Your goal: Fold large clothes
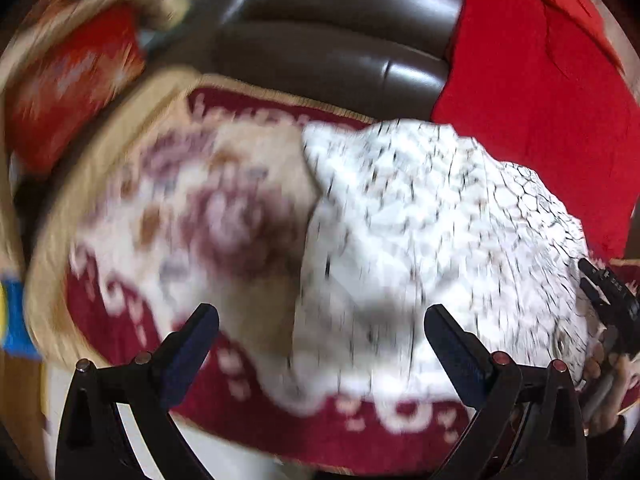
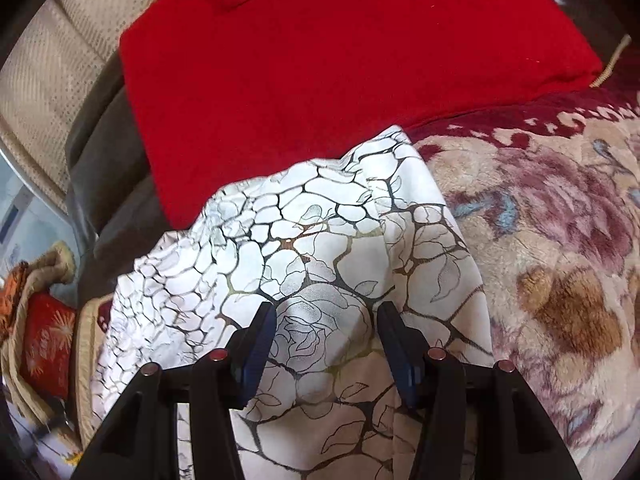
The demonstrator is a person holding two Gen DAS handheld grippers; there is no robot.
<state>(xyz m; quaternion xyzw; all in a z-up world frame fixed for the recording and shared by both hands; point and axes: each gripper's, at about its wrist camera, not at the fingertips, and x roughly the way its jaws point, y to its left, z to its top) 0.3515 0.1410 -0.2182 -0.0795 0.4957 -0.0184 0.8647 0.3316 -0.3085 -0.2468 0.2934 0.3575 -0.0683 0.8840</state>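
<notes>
White patterned garment lies bunched on the floral blanket that covers a dark leather sofa; a red cloth sits just behind it, touching its far edge. The relation that matters: from the left gripper the garment sits ahead and off to the right of centre, its near left edge running roughly between the fingers and away from the camera, with bare blanket filling the left half of that view. The left gripper's jaws are spread wide with nothing between the pads, so it is released and free. The left view is motion-blurred, so the exact edge position is soft. The right gripper is directly over the garment, pointing down into the middle of the cloth, jaws about half apart. The fabric passes between and under the fingers, but I can't tell whether the pads pinch a fold or just hover over it. In the left view the right gripper and a hand show at the far right edge, at the garment's right side. The garment's long axis, as far as the bunching lets me judge, runs from near the camera toward the red cloth. My read: the right side is covered and the left edge is the open one. The left gripper is nearer to that edge, so it needs to close in rightward and down onto it.
</notes>
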